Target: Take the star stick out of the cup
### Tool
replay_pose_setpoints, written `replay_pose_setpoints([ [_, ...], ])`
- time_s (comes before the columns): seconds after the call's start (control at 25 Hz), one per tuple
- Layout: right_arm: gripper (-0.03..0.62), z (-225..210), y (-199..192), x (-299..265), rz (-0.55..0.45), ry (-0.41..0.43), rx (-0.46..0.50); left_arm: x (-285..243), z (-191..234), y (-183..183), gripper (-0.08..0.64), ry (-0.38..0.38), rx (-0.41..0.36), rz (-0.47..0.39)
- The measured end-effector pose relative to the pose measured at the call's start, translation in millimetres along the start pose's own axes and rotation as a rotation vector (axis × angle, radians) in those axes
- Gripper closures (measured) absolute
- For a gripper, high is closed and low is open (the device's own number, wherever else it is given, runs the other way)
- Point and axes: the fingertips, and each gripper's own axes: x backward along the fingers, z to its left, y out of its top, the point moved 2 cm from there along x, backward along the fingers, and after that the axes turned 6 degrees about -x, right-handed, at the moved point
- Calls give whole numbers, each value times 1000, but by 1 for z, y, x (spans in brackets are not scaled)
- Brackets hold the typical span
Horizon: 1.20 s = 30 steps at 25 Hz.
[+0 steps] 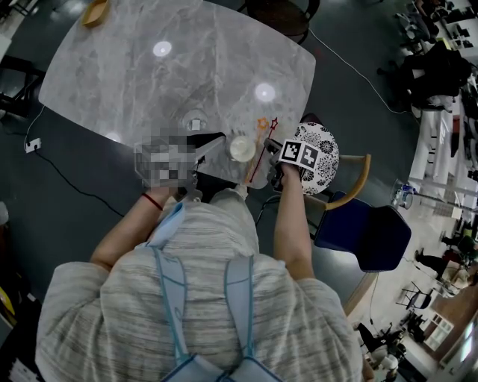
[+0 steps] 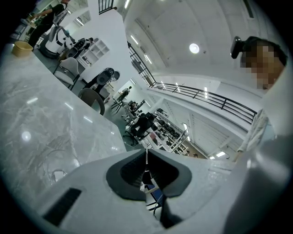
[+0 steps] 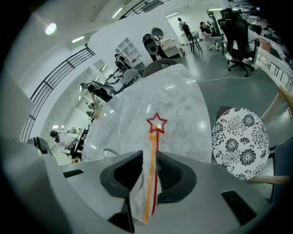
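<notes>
Two thin sticks run up between my right gripper's (image 3: 149, 160) jaws: a red one with an open star top (image 3: 156, 122) and an orange one (image 3: 150, 173) beside it. The jaws stand slightly apart, with marble showing beside the sticks, so the pads do not clamp them. In the head view the red star stick (image 1: 273, 121) slants over the table's near edge, with the right gripper (image 1: 270, 149) at its shaft. The white cup (image 1: 240, 147) stands just left of it. My left gripper (image 1: 220, 143) sits by the cup, its jaws (image 2: 146, 157) closed with nothing visible between them.
The grey marble table (image 1: 187, 67) stretches ahead, with a small clear glass object (image 1: 196, 121) near the cup and a tan bowl (image 1: 95, 12) at the far corner. A round floral stool (image 1: 323, 153) and a blue chair (image 1: 366, 231) stand to the right.
</notes>
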Motion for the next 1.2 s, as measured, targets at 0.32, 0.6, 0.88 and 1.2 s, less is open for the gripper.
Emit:
replay_pose_setpoints([
  [0.32,477,12,2,14,-74,69,-46,-2,-1,0,537,-19,-2,4],
  [0.6,477,37,10,41,-157,96,18,-2,-3,4,537,-35,-11,2],
  [0.88,477,79,11,75,-256,127,136,5,-7,6,537,-55,-40,9],
  [1.2,484,133,-16,105,-349,246,210,15,-16,11,537,-90,-78,26],
])
